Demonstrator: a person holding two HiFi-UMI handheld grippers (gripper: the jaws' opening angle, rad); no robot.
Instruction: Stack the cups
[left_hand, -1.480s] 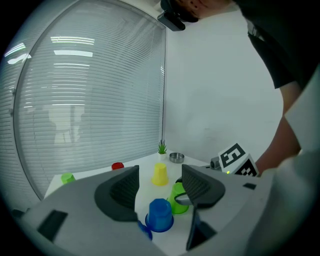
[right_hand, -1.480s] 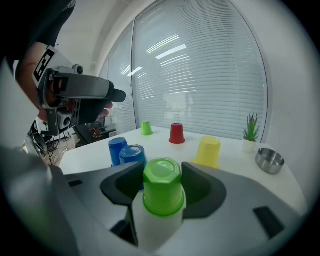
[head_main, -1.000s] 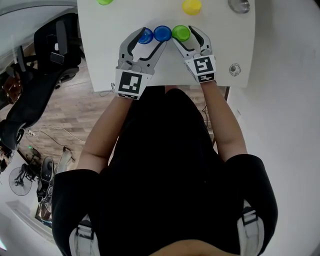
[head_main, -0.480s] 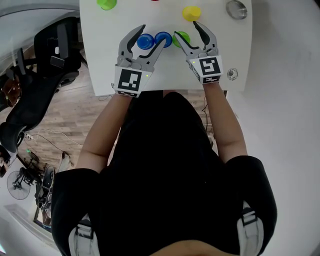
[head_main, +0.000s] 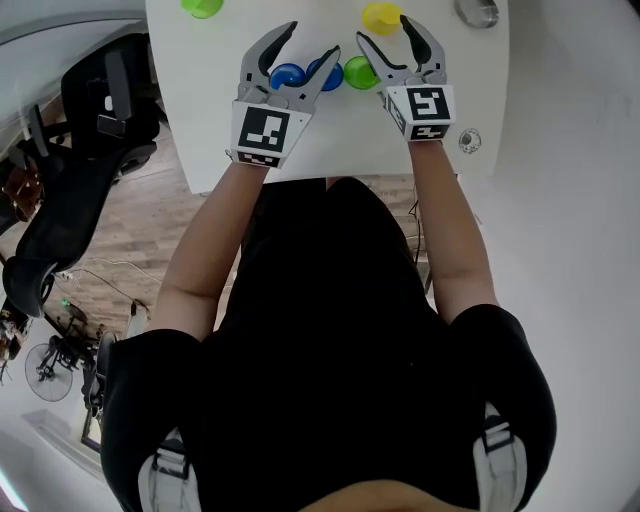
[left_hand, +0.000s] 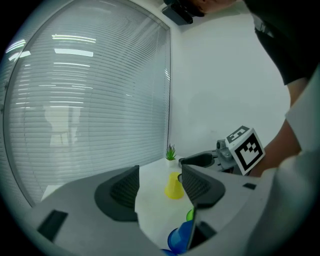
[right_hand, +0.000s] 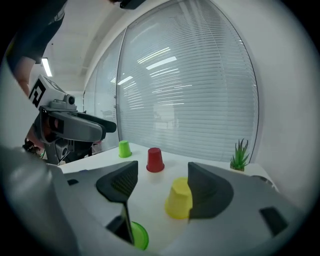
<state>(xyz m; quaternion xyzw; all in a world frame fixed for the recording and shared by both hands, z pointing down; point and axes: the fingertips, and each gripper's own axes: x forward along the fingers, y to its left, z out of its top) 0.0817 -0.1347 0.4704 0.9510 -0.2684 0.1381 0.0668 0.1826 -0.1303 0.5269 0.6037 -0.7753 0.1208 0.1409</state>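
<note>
Nothing stacked yet, apparently. Blue cup (head_main: 287, 76), second blue cup (head_main: 334, 76), green cup (head_main: 360, 72) in row along counter (head_main: 200, 120) near edge; yellow cup (head_main: 382, 15) beyond. Left tool (head_main: 313, 38) open, astride blue cup. Right tool (head_main: 383, 27) open, jaws just widened; yellow cup ahead between them, not gripped.

Two blue cups (head_main: 286, 76) and a green cup (head_main: 360, 72) abreast — yellow cup (head_main: 381, 17) inverted.

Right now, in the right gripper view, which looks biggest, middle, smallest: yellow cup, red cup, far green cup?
1. Upside-down yellow plastic cup
2. Upside-down red plastic cup
3. Far light-green plastic cup
Yellow is nearest the camera, so real sizes may match.
</note>
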